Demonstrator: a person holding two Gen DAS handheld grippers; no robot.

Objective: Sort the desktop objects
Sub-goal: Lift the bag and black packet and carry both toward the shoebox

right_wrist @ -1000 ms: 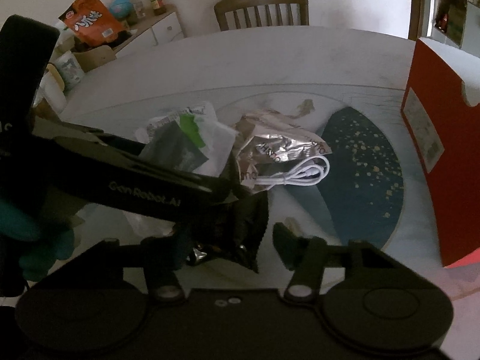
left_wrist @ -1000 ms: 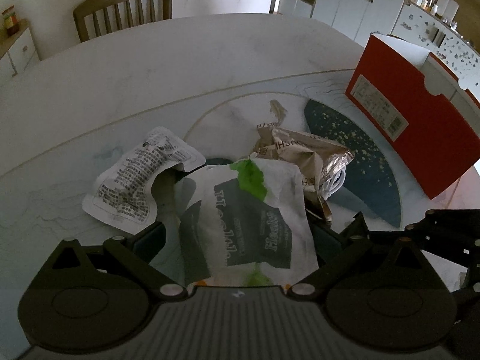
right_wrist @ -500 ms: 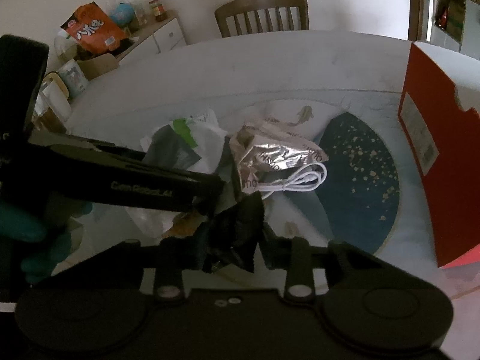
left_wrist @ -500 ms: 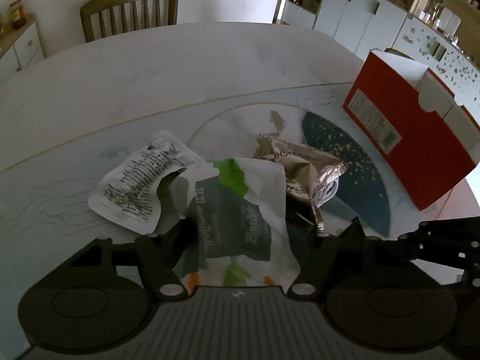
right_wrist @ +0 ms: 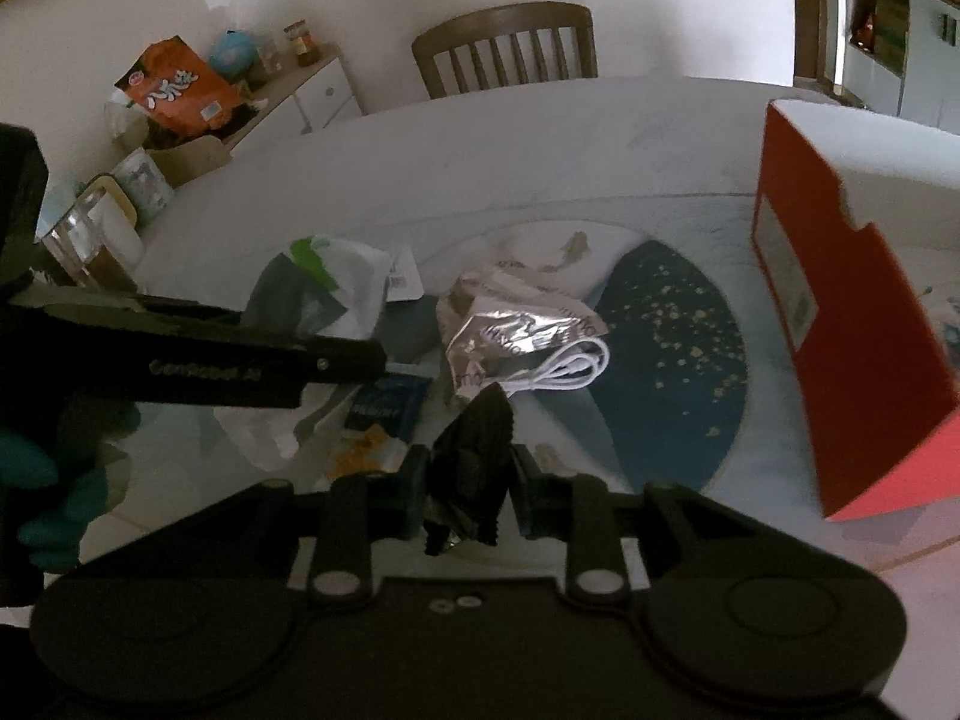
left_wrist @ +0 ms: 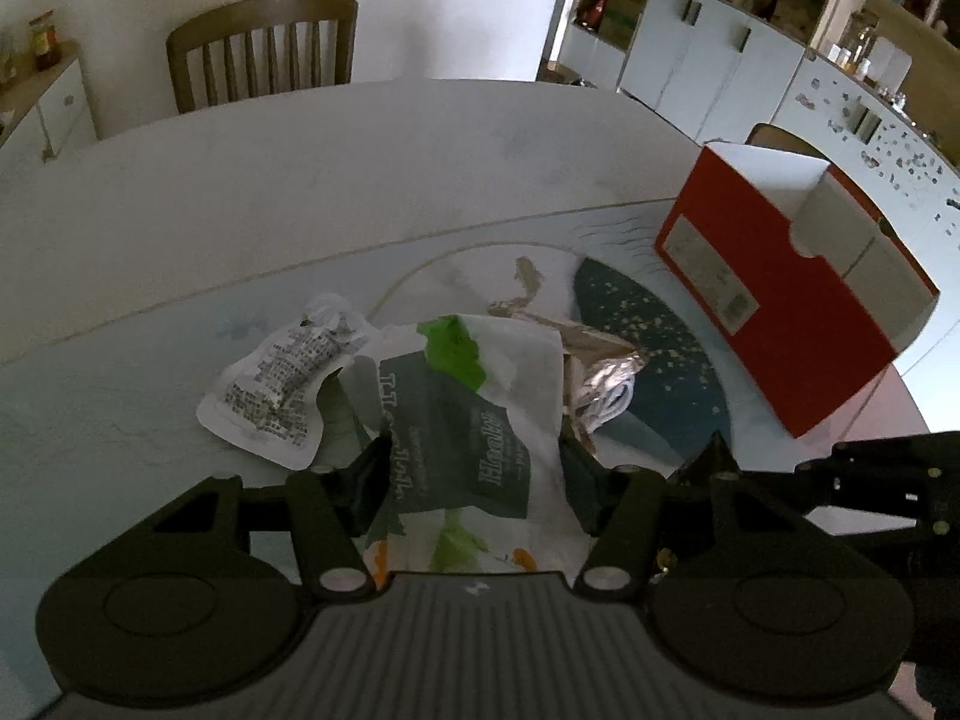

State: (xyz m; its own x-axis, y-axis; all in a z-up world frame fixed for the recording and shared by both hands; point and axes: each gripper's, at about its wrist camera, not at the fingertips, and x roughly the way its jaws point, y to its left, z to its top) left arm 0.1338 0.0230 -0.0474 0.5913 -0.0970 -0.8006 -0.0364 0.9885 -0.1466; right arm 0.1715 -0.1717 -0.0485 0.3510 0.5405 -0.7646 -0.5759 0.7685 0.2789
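Note:
A white and green snack bag [left_wrist: 462, 396] stands between the fingers of my left gripper [left_wrist: 474, 474]. Its jaws are closing and the pads press on the bag's sides, holding it a little off the table. In the right wrist view the same bag [right_wrist: 336, 288] shows behind the left gripper's long black finger [right_wrist: 270, 360]. My right gripper [right_wrist: 468, 480] pinches a crumpled black wrapper [right_wrist: 480, 438], its jaws still closing on it. On the table lie a white printed pouch [left_wrist: 276, 390], a silver foil wrapper [right_wrist: 516, 324] and a coiled white cable [right_wrist: 564, 369].
An open red box [left_wrist: 792, 312] stands at the right of the round marble table [left_wrist: 300, 192]. A small blue packet [right_wrist: 390, 408] and an orange scrap [right_wrist: 360, 456] lie under the left gripper. A wooden chair [left_wrist: 264, 48] stands beyond the far edge. A gloved hand [right_wrist: 36, 480] shows at the left.
Both grippers have closed, the left on the white and green bag, the right on the black wrapper. Both have risen, and the bag has lifted with the left one.

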